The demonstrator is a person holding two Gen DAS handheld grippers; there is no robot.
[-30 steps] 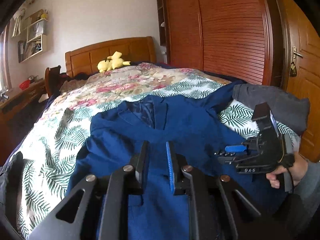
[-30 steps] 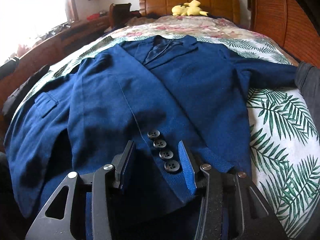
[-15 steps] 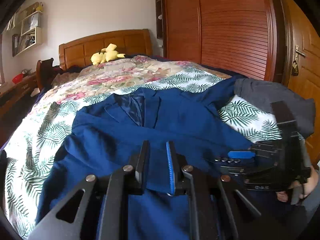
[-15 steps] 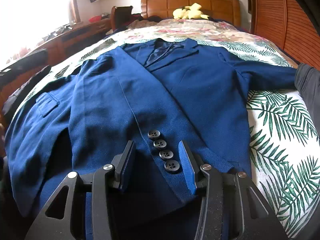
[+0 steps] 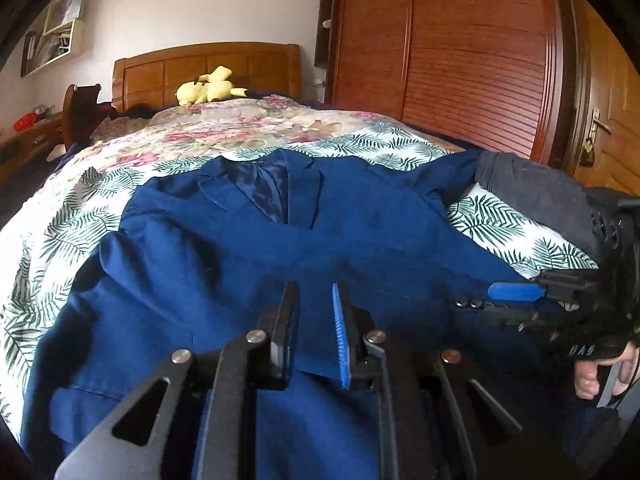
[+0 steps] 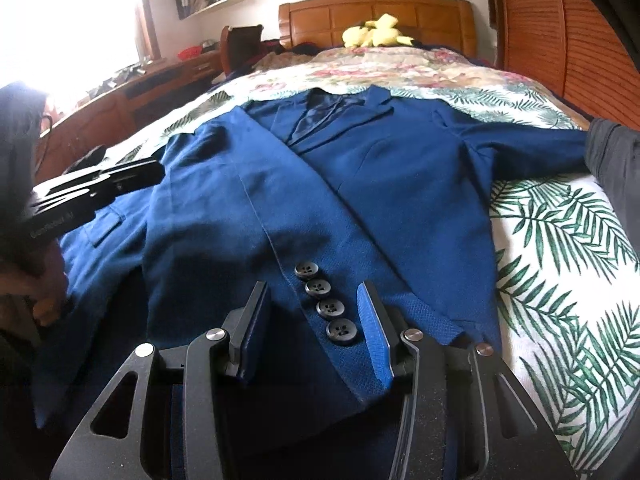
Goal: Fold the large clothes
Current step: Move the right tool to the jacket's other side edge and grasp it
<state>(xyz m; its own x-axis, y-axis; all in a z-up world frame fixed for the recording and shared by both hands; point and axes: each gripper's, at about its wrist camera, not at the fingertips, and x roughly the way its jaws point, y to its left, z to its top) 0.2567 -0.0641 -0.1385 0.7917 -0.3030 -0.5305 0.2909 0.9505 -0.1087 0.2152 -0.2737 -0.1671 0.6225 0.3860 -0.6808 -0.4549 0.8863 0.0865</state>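
A blue suit jacket [image 5: 360, 248] lies face up on the bed, collar toward the headboard; it also shows in the right wrist view [image 6: 360, 184]. One sleeve is folded across the front, its cuff with several dark buttons [image 6: 324, 300] near the hem. My right gripper [image 6: 314, 292] is open, its jaws standing on either side of that cuff; it also shows in the left wrist view [image 5: 496, 300]. My left gripper [image 5: 314, 292] hovers over the lower left front, its jaws a narrow gap apart and empty; it also shows in the right wrist view [image 6: 132, 176].
The bed has a leaf-print cover [image 6: 560, 248] and a floral quilt [image 5: 240, 128]. A yellow plush toy [image 5: 208, 90] lies by the wooden headboard [image 5: 208, 68]. A grey garment [image 5: 532, 196] lies at the right edge. A wardrobe [image 5: 460, 52] stands right, a desk [image 6: 120, 108] left.
My left gripper has swung its view to the right and moved forward over the jacket. My right gripper has stayed over the buttoned cuff. Neither has changed its opening.
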